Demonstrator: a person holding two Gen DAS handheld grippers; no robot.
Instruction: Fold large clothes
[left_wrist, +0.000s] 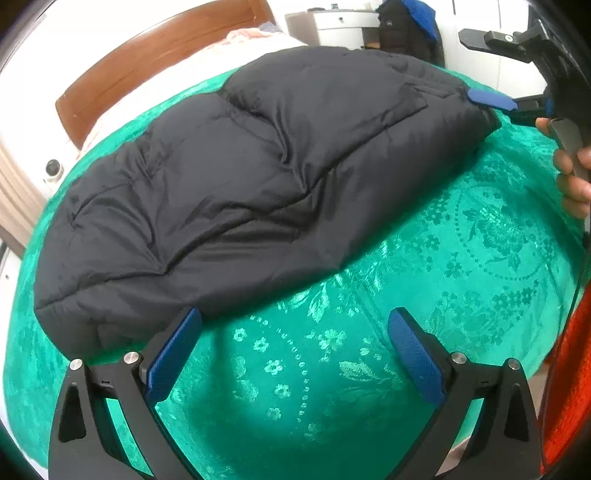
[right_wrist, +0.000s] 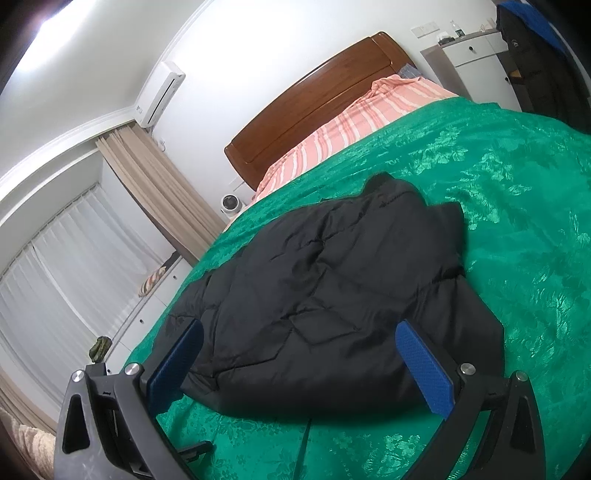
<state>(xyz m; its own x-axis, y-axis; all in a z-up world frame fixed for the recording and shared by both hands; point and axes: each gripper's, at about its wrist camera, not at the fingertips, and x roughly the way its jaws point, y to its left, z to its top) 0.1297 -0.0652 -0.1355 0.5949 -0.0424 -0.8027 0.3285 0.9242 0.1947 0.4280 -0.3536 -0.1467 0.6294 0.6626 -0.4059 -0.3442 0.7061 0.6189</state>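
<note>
A black puffer jacket (left_wrist: 236, 184) lies folded lengthwise on the green bedspread (left_wrist: 406, 302); it also shows in the right wrist view (right_wrist: 332, 295). My left gripper (left_wrist: 295, 325) is open and empty above the bedspread, just off the jacket's near edge, its left finger beside the corner. My right gripper (right_wrist: 299, 339) is open, its jaws standing on either side of the jacket's near end without closing on it. In the left wrist view the right gripper's blue fingertip (left_wrist: 489, 99) rests at the jacket's far right end.
A wooden headboard (right_wrist: 314, 107) and striped pink bedding (right_wrist: 354, 114) lie at the bed's far end. A white cabinet (right_wrist: 469, 48) and hanging dark clothes (right_wrist: 535, 55) stand at the right. Curtains (right_wrist: 74, 266) are at the left. An orange fabric (left_wrist: 569, 369) is at the right edge.
</note>
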